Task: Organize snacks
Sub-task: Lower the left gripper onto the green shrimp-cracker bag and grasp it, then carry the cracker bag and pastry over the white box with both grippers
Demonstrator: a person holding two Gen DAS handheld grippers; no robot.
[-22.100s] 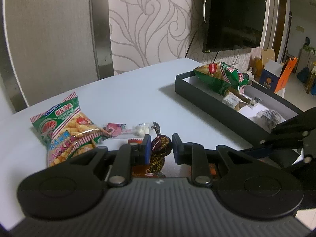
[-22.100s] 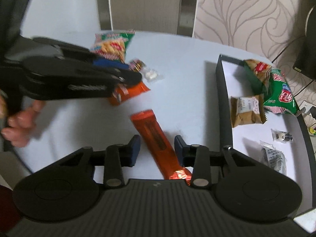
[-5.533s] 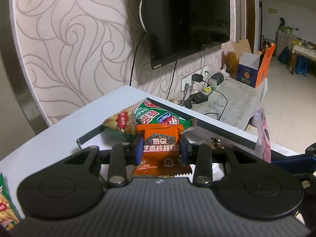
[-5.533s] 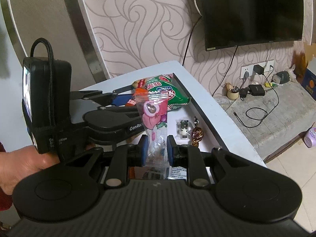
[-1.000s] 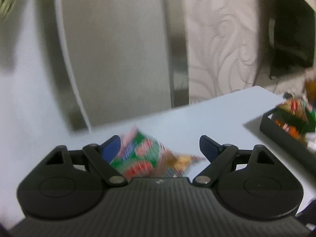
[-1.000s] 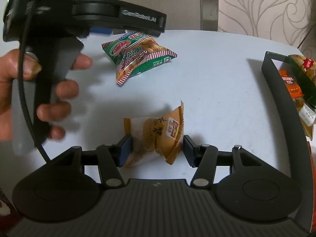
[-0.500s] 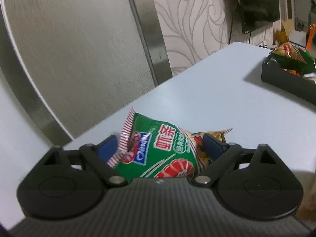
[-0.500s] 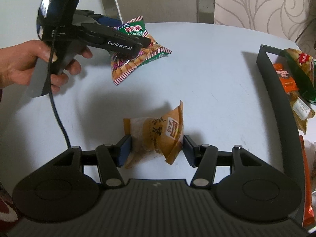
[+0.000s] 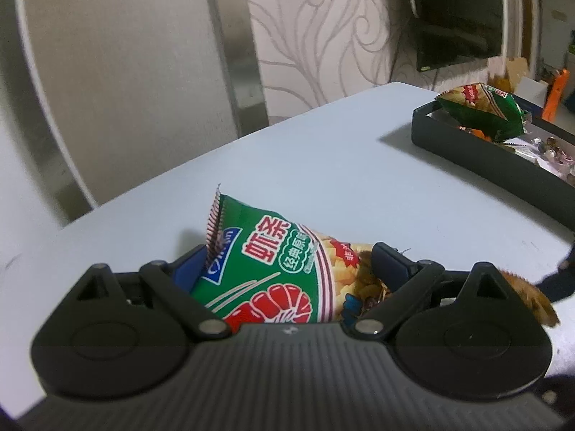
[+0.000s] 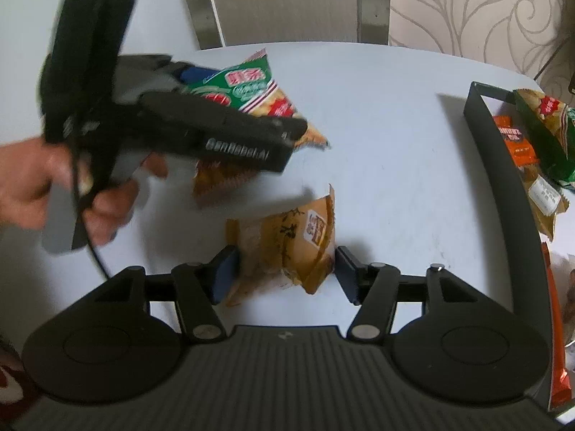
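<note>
Prawn cracker bag [image 9: 273,273] is lying near the table's [image 9: 359,179] far-left edge, puffy, light and crushable, so I judge its sides the place to grip. Left gripper [image 9: 287,262], jaws just widened, is straddling it without pinching. Right gripper [image 10: 284,269], jaws just eased apart, is bracketing the soft brown pastry packet [image 10: 284,248], pads apparently not pressing.

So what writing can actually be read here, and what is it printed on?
"虾条": big red characters on the green prawn cracker bag between the left gripper fingers.
"GenRobot.AI": blurred, on the left gripper's side, seen from the right wrist.
Orange-brown pastry packet: black writing, unreadable.
Snacks in the black tray: too small.
</note>
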